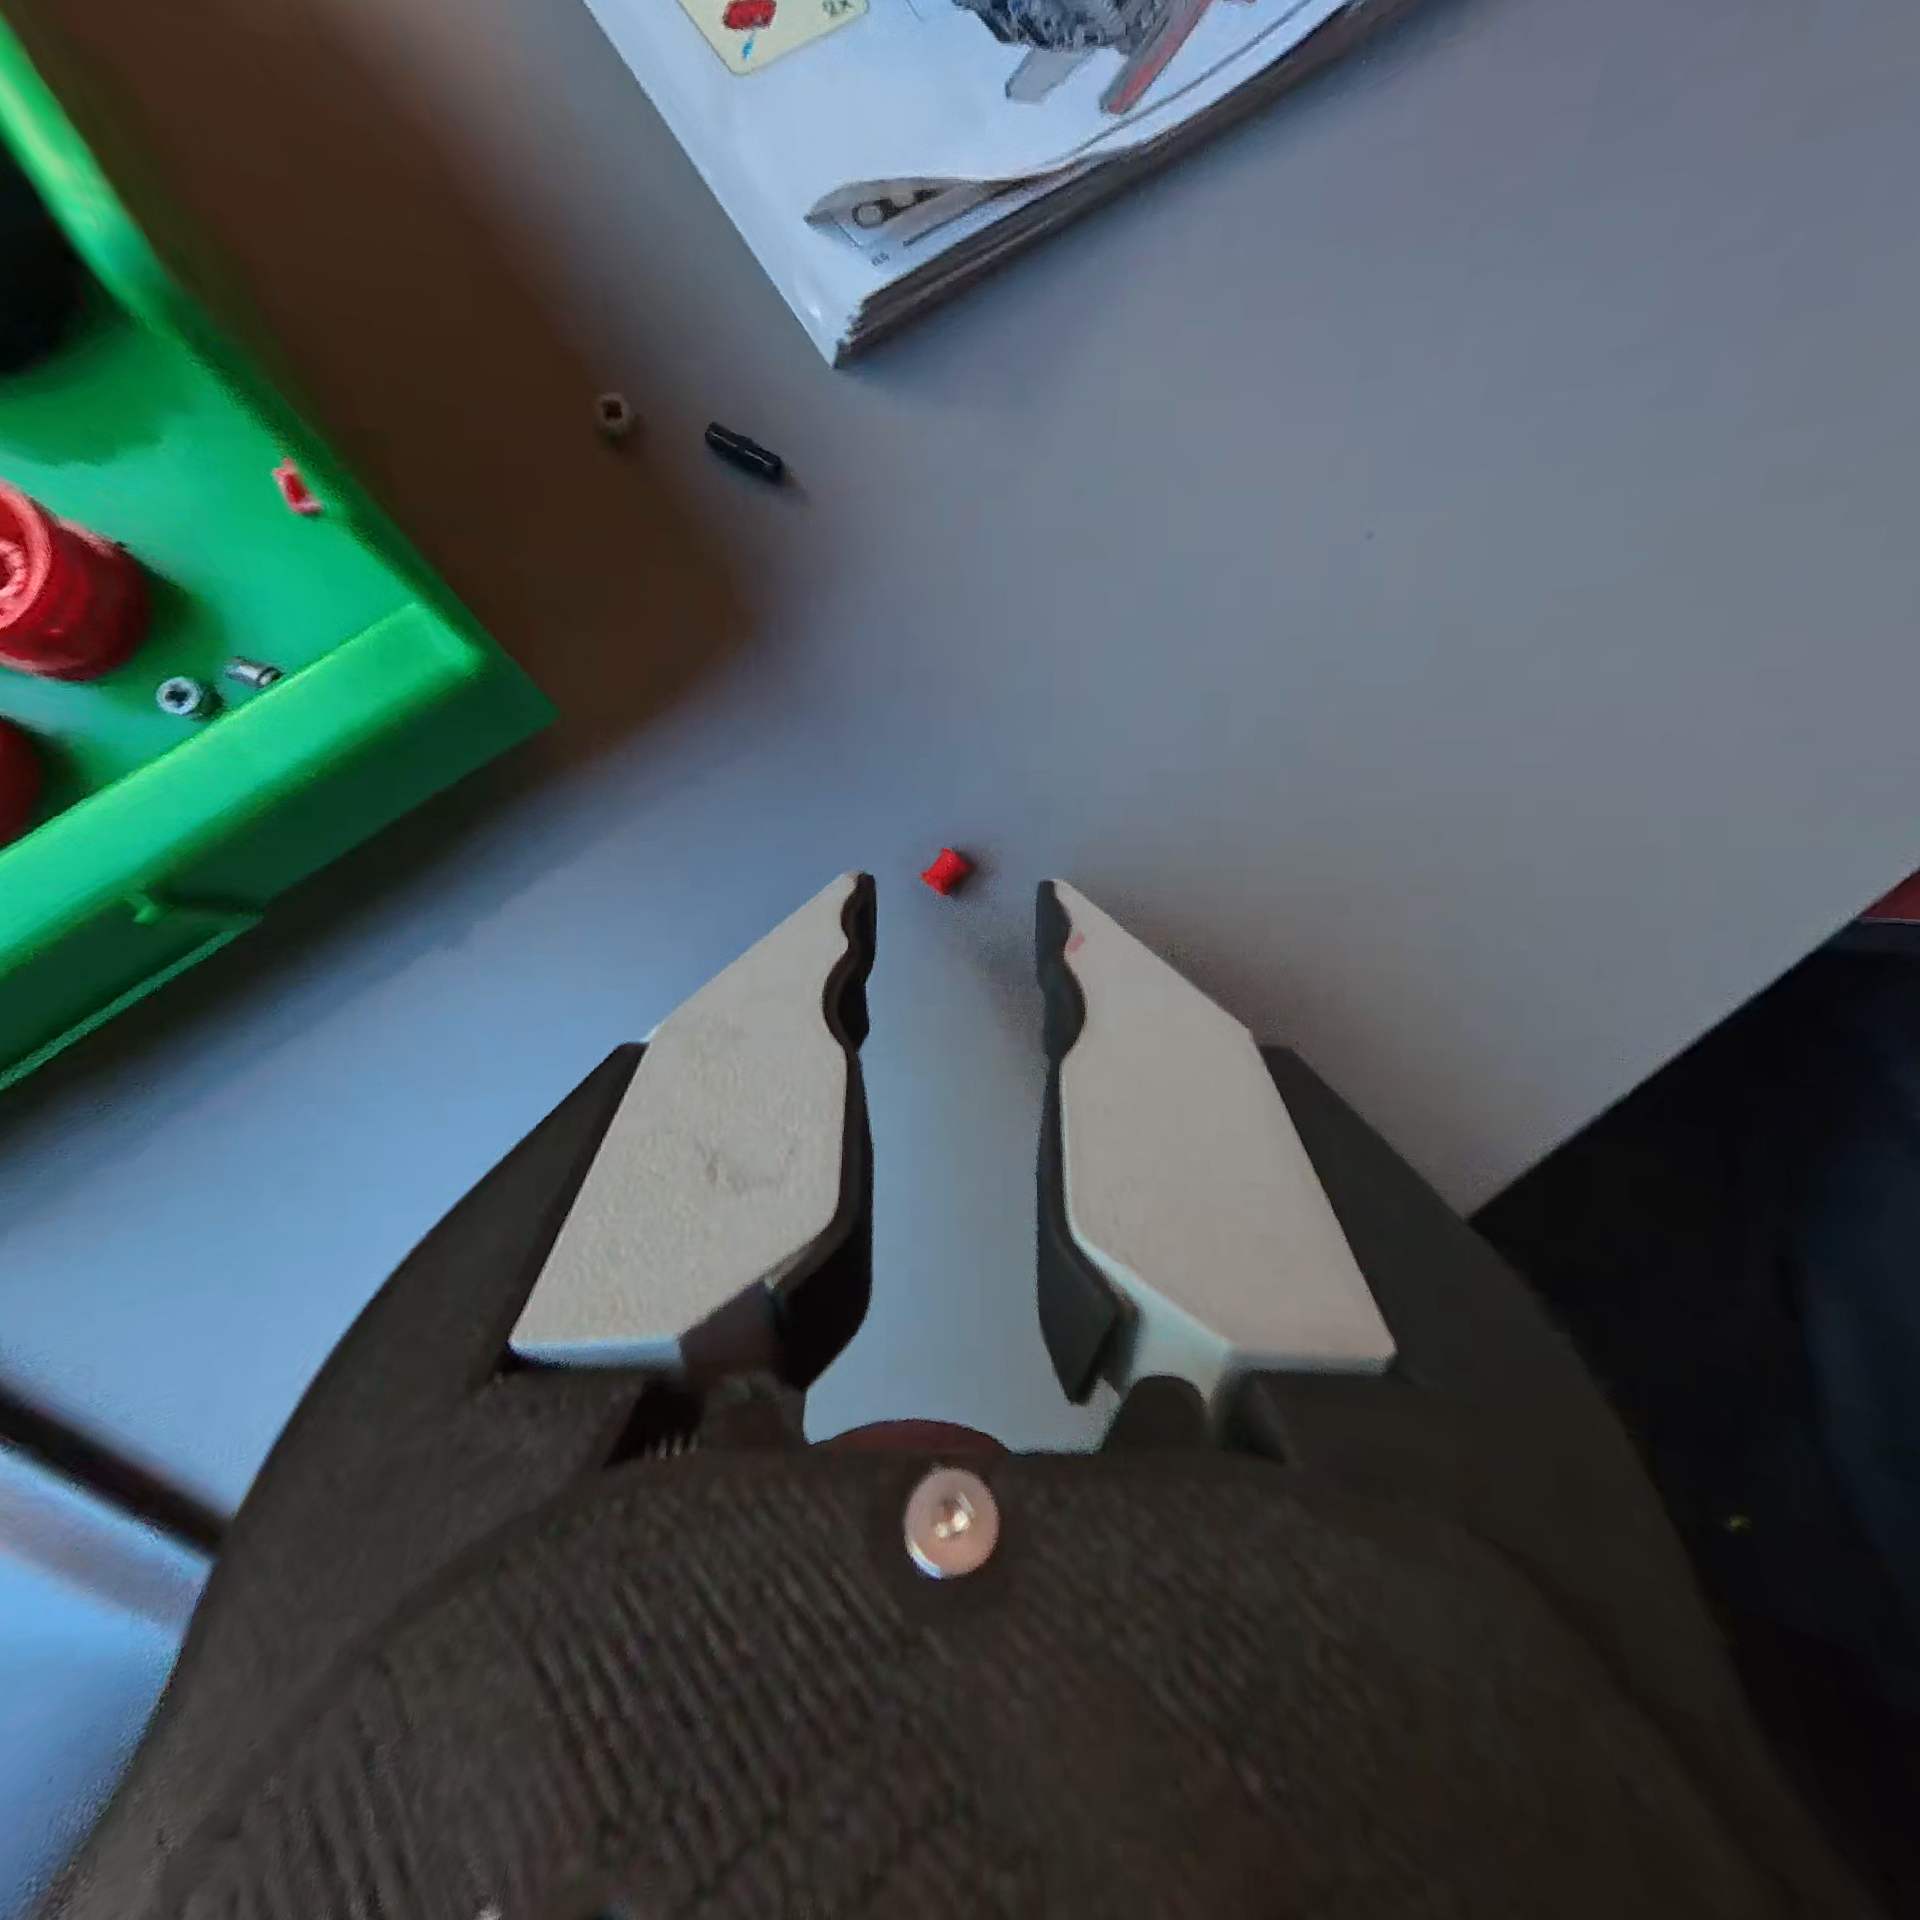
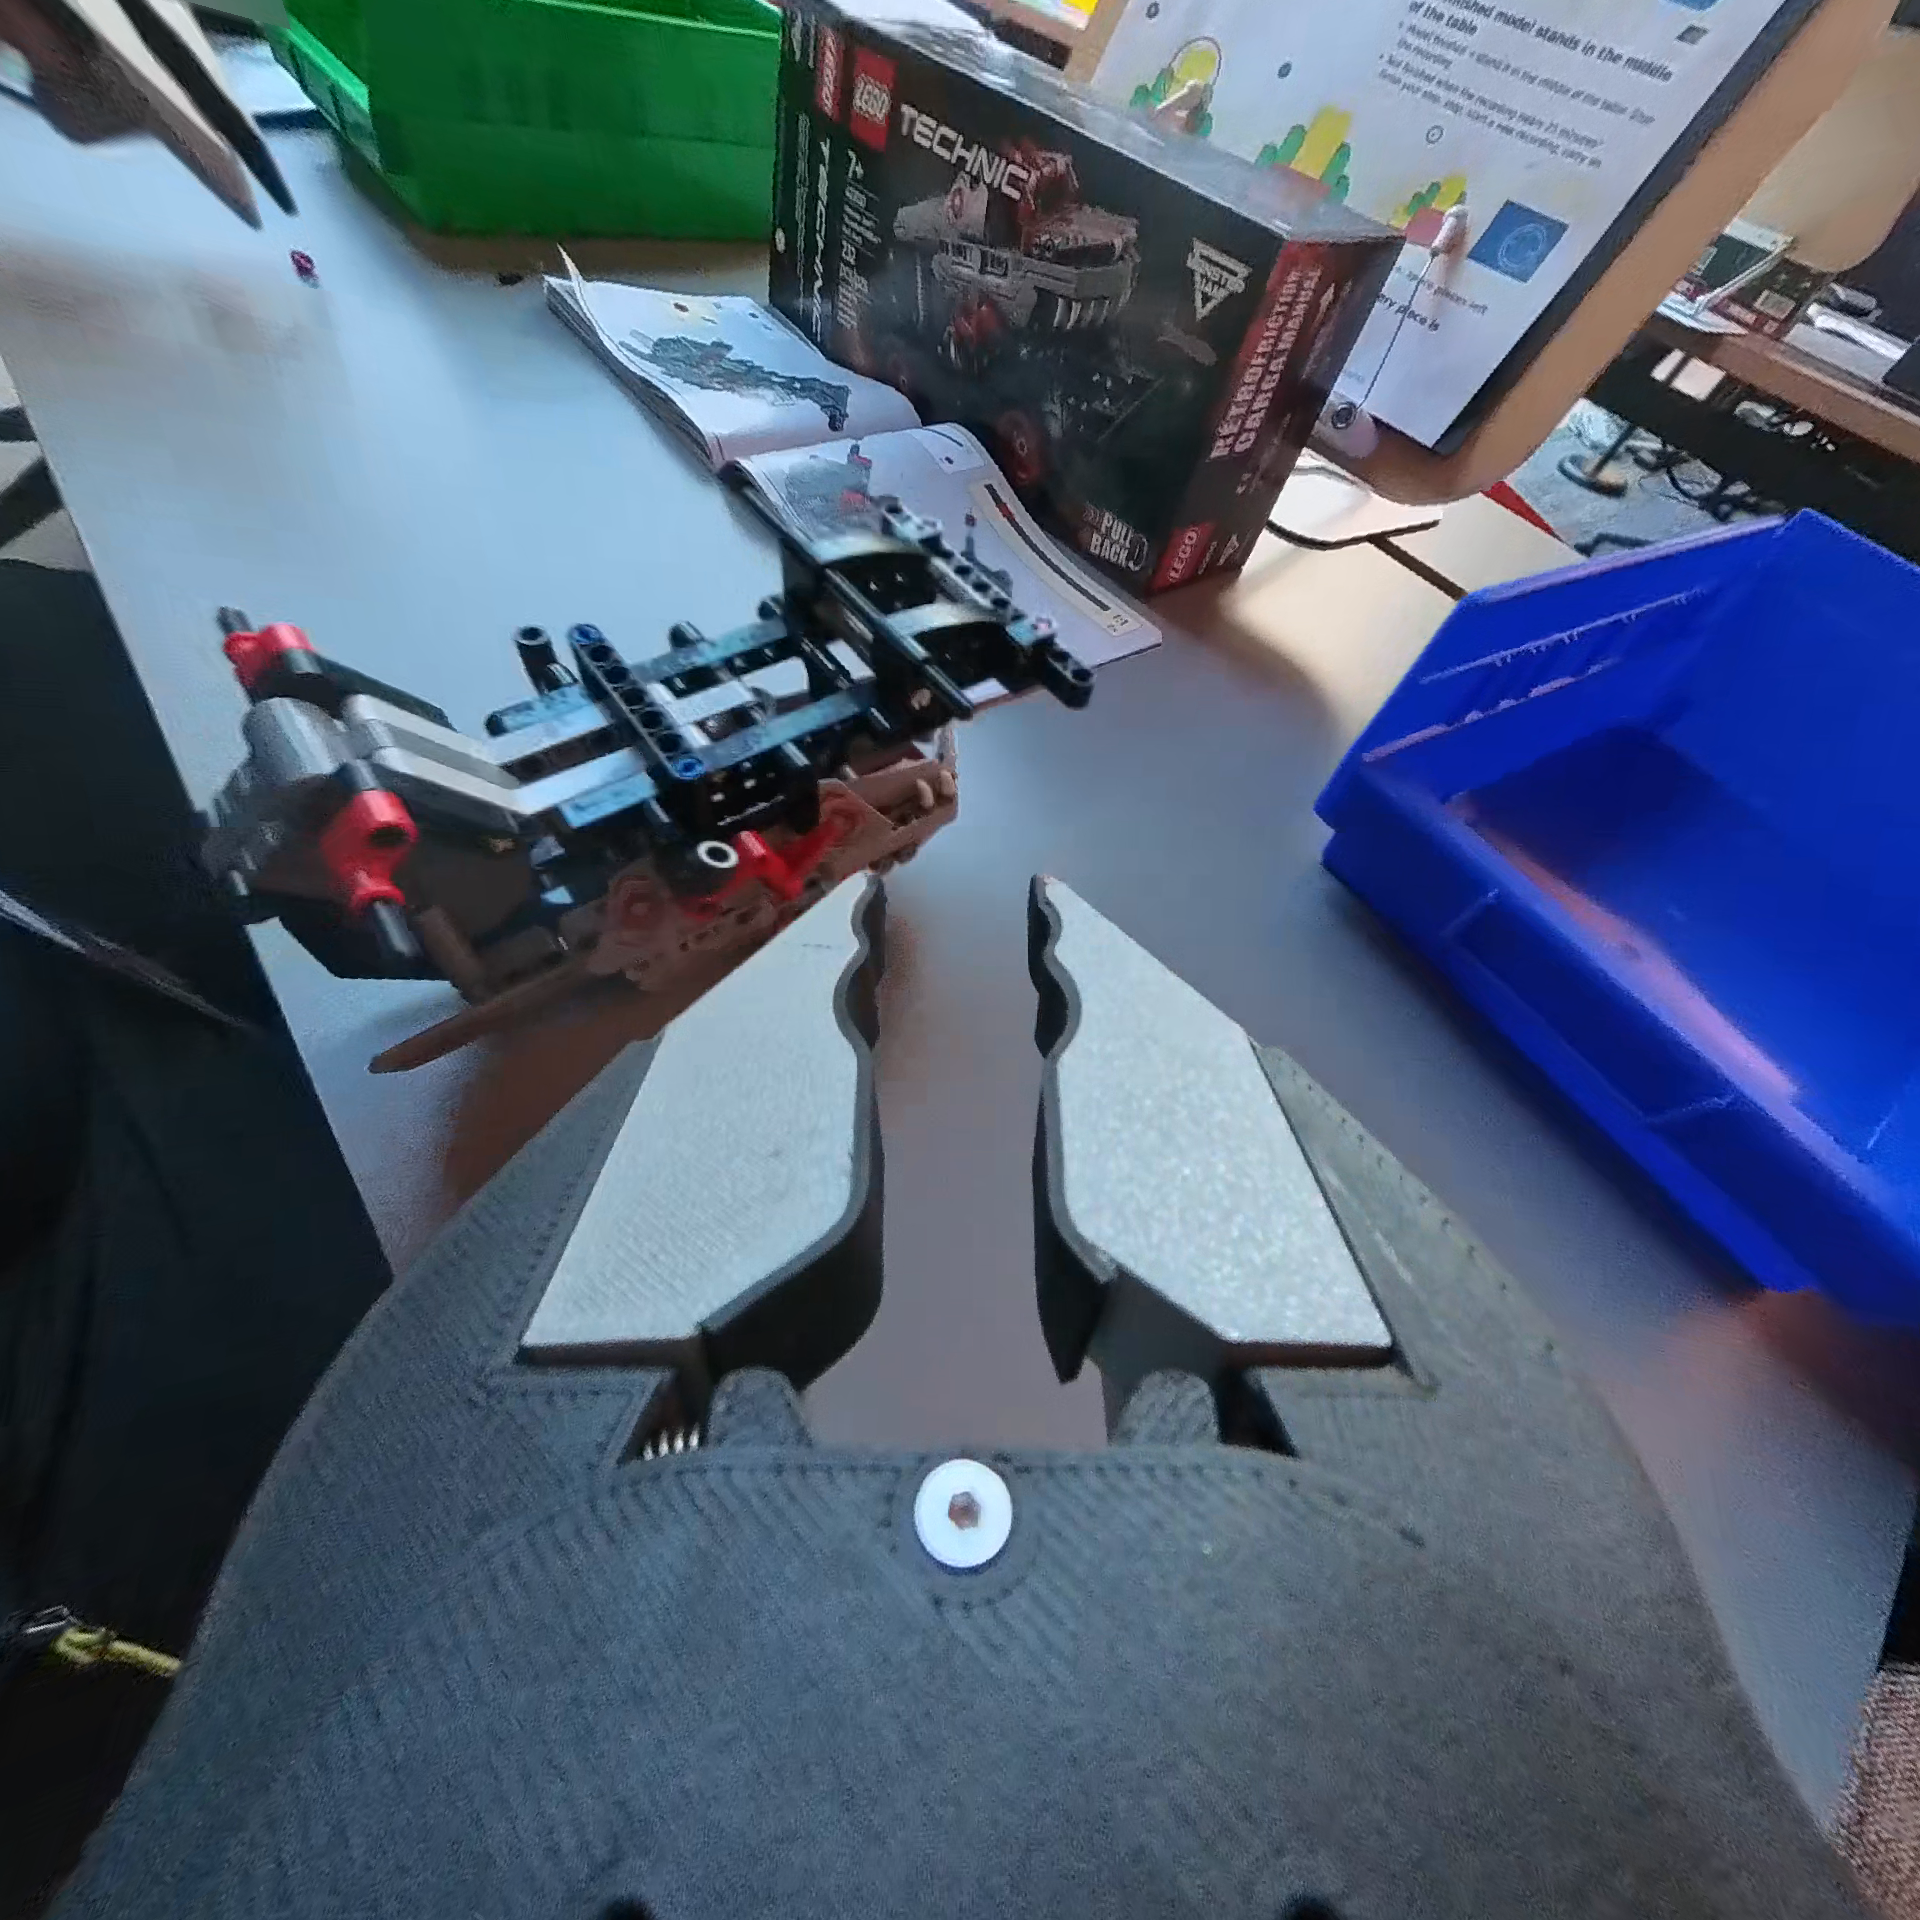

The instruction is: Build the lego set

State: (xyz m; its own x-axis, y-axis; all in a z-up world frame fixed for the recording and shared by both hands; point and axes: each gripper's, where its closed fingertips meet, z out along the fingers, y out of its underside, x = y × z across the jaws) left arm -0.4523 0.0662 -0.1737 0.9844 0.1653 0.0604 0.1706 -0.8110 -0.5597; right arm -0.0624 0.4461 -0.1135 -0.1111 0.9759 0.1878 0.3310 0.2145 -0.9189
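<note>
Grey table [image 2: 468, 436] across both views, its near edge dropping off to dark floor at the right of the left wrist view. Propped at the far right behind it, a white printed board [image 2: 1455, 187] with coloured pictures and writing, and farther off a cluttered room with other desks. Far on the table, a dark set box [image 2: 1060, 312] showing a red-wheeled truck, covered in logos and lettering. Right of centre, a blue bin [image 2: 1662, 883], tipped toward the camera, nothing visible inside. Far left, a green tray [image 1: 260, 748]; inside it red wheel hubs [image 1: 62, 592], two small silver-grey pieces [image 1: 213, 686] near its wall and a tiny red piece [image 1: 296, 488] on its rim. Open instruction booklet [image 2: 748, 374] lying flat between tray and box, pages showing build pictures. Half-built black, grey, brown and red model [image 2: 623, 769] resting on the table near its left edge, just beyond the right gripper [image 2: 956, 894], whose jaws stand partly apart and hold nothing. Left gripper [image 1: 956, 894] likewise parted and empty, hovering low with a small red bush [image 1: 948, 869] lying on the table just off its fingertips, apart from both. Farther away, a black pin [image 1: 743, 452] and a tan bush [image 1: 616, 416] side by side near the booklet.
</note>
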